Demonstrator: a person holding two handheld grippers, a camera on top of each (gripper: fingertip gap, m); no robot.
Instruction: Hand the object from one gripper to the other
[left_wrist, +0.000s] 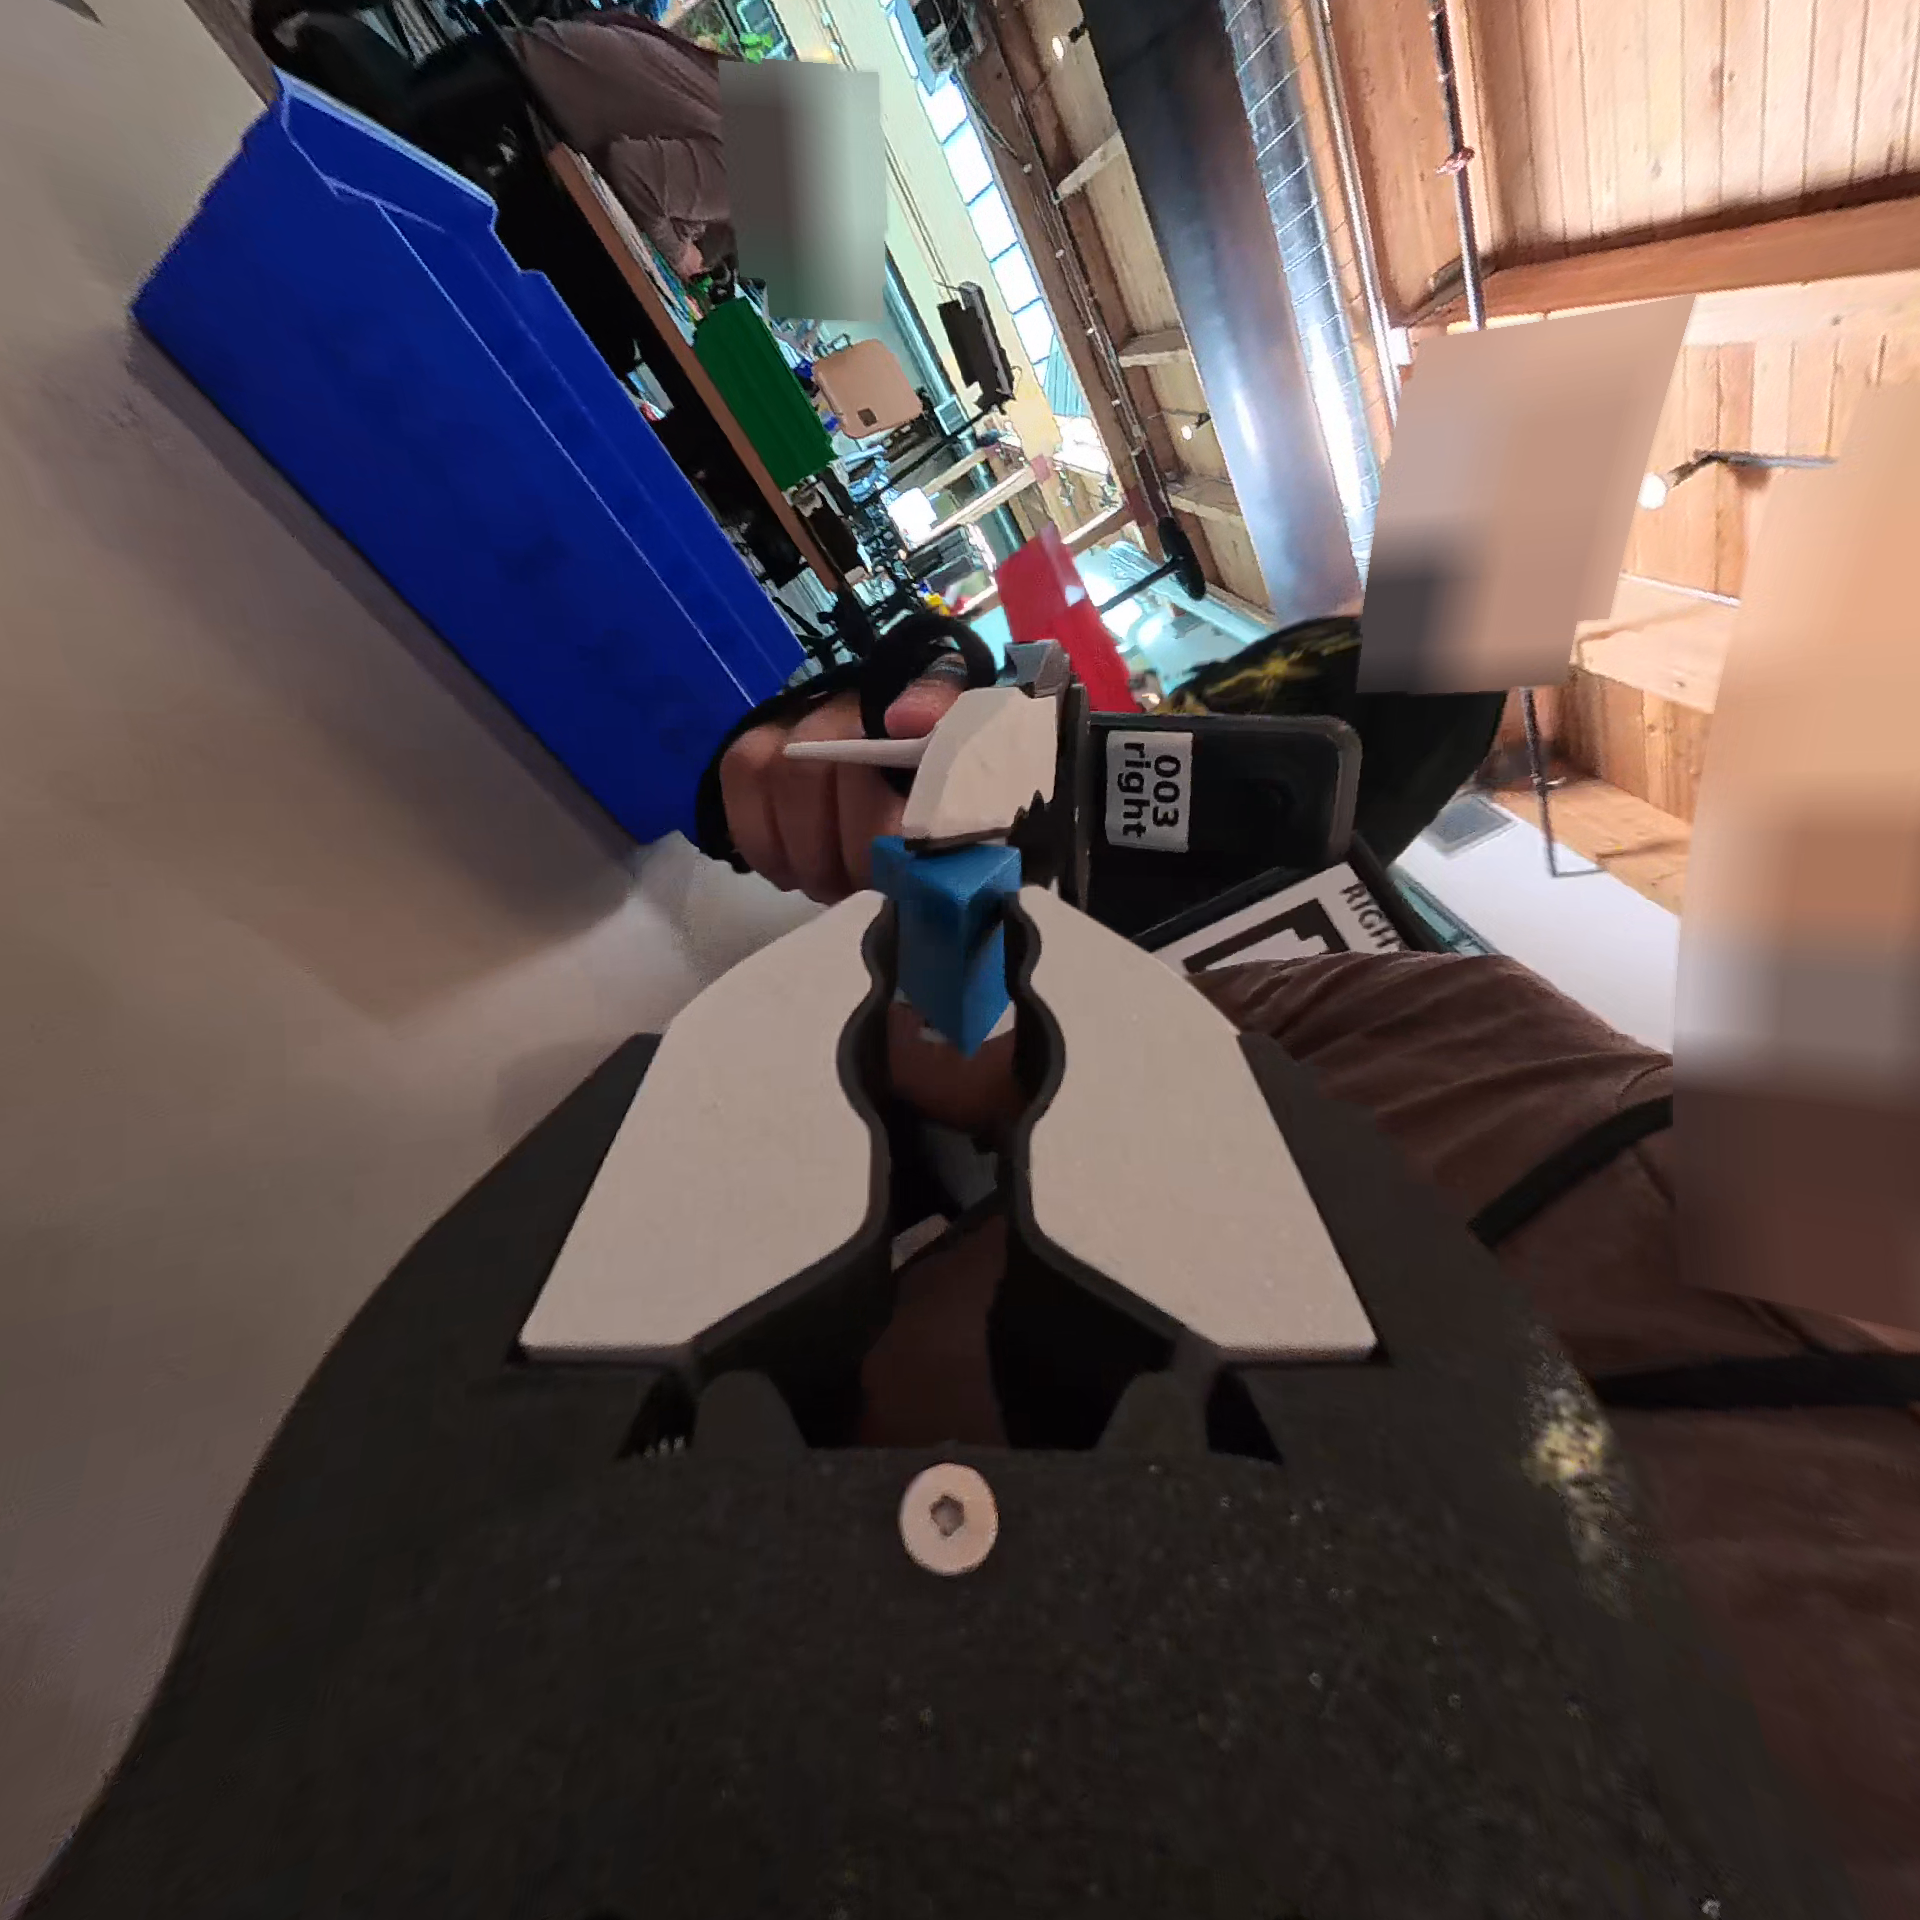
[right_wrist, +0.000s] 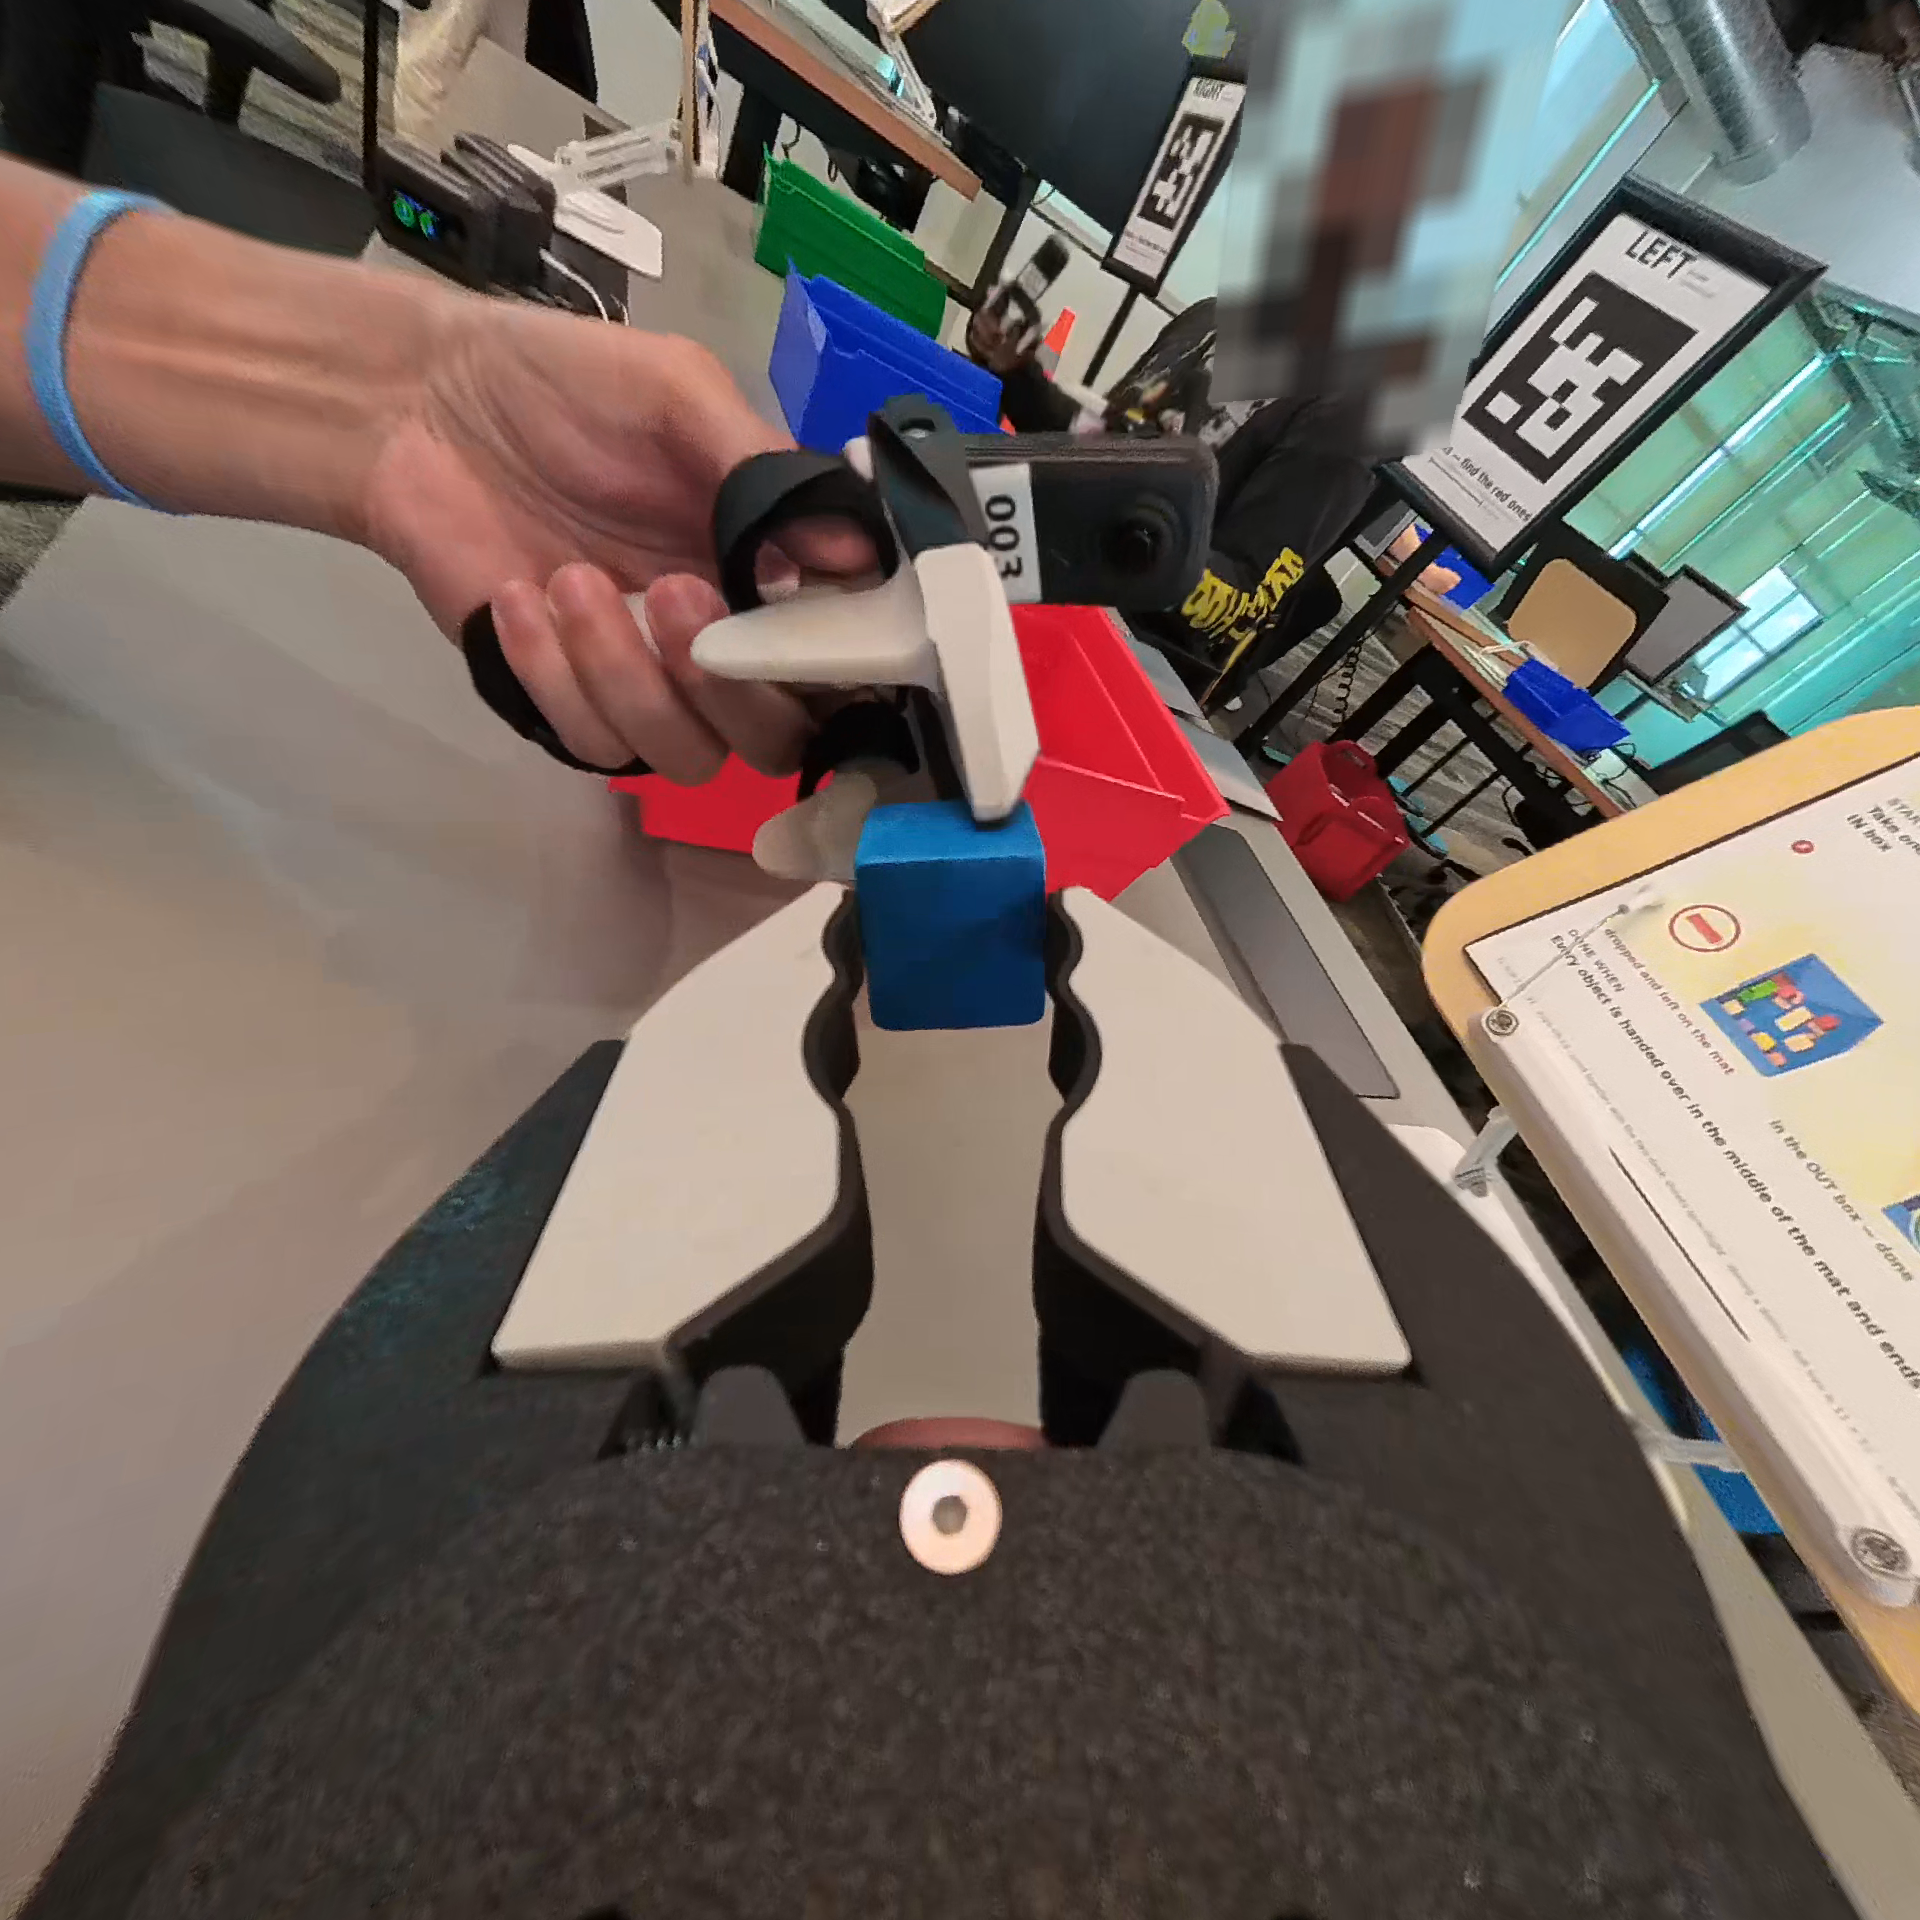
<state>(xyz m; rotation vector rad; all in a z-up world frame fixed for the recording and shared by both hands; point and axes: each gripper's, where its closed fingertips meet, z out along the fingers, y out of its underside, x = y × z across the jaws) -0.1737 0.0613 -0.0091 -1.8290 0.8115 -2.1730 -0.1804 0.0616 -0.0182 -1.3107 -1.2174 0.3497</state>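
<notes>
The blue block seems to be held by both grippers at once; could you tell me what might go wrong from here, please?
1. The left gripper pinches the blue block only near its fingertips, so it could twist or slip out.
2. The right gripper is also shut on the block; if either pulls away before the other opens, the block may be wrenched loose and drop onto the table.

Both my wrist views are bright and evenly lit. Daylight enters through the windows (right_wrist: 1714, 436) behind the marker board (right_wrist: 1600, 364). Wide-angle distortion bends lines near the edges. Motion blur smears the table (right_wrist: 260, 935) beside my hand (right_wrist: 540, 520).
</notes>
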